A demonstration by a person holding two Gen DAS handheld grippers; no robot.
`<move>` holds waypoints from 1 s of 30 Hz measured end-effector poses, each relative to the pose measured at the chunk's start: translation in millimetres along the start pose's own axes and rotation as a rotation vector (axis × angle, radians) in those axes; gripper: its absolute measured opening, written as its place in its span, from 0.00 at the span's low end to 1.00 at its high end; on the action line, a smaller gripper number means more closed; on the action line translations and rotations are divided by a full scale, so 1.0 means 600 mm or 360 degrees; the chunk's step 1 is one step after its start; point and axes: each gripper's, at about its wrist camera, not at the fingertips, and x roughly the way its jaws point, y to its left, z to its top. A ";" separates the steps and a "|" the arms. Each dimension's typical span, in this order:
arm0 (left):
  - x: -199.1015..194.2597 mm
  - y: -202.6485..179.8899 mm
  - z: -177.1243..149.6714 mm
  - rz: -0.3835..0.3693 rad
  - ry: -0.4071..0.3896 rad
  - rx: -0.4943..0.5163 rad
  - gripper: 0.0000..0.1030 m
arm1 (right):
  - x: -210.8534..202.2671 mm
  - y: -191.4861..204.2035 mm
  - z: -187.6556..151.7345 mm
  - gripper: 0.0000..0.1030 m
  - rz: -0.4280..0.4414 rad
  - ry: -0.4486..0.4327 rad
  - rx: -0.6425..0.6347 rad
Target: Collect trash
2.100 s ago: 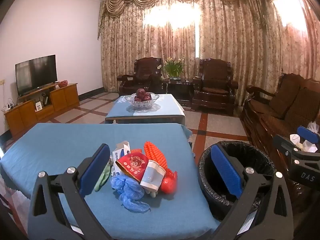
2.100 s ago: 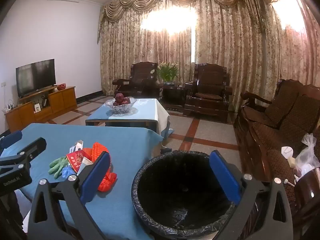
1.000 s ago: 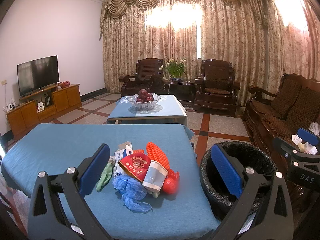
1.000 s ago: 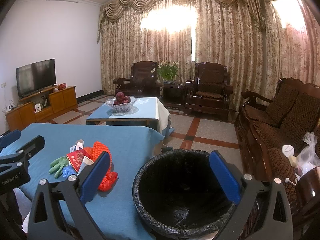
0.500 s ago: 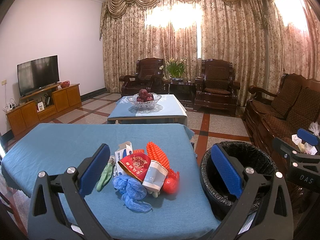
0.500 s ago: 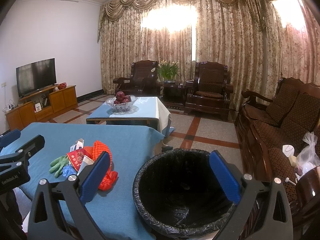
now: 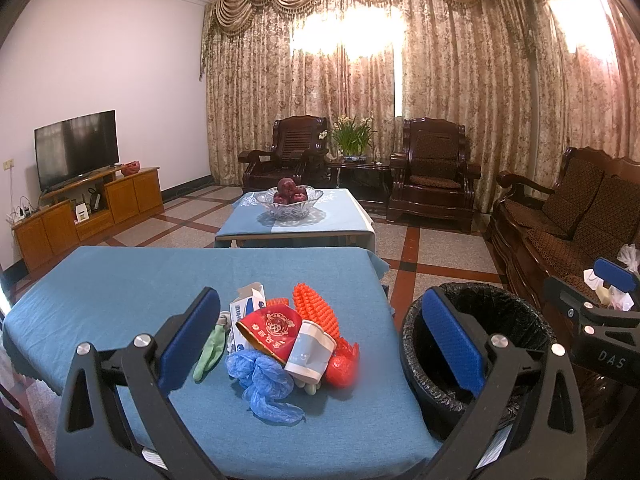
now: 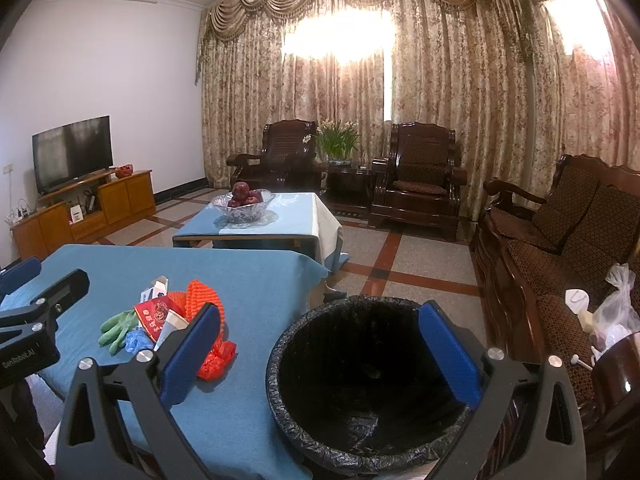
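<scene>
A pile of trash lies on the blue-clothed table (image 7: 120, 280): a red packet (image 7: 272, 328), a paper cup (image 7: 310, 350), orange foam netting (image 7: 316, 312), crumpled blue plastic (image 7: 264, 380), a green glove (image 7: 210, 346) and a small carton (image 7: 246, 304). My left gripper (image 7: 320, 344) is open and empty, held above and in front of the pile. My right gripper (image 8: 320, 352) is open and empty above the black-lined trash bin (image 8: 360, 380), which stands right of the table. The pile also shows in the right wrist view (image 8: 176, 316).
A second low table (image 7: 296, 220) with a glass bowl of red fruit (image 7: 289, 198) stands beyond. Dark wooden armchairs (image 7: 432, 172) and a sofa (image 7: 568, 216) line the back and right. A TV on a wooden cabinet (image 7: 80, 204) is at the left.
Almost nothing has changed; both grippers have stayed open and nearly still, with only a slight drift of view.
</scene>
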 end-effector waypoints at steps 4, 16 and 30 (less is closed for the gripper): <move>0.000 0.000 0.000 -0.0001 0.0001 0.0000 0.95 | 0.001 0.000 0.000 0.94 -0.0001 0.0003 0.0000; 0.000 0.000 0.000 0.0000 0.0000 0.0000 0.95 | 0.000 -0.001 0.001 0.94 0.0002 0.0005 0.0002; 0.001 0.001 0.000 0.0002 0.0006 -0.0008 0.95 | 0.038 0.013 -0.036 0.94 0.0023 0.0012 -0.0008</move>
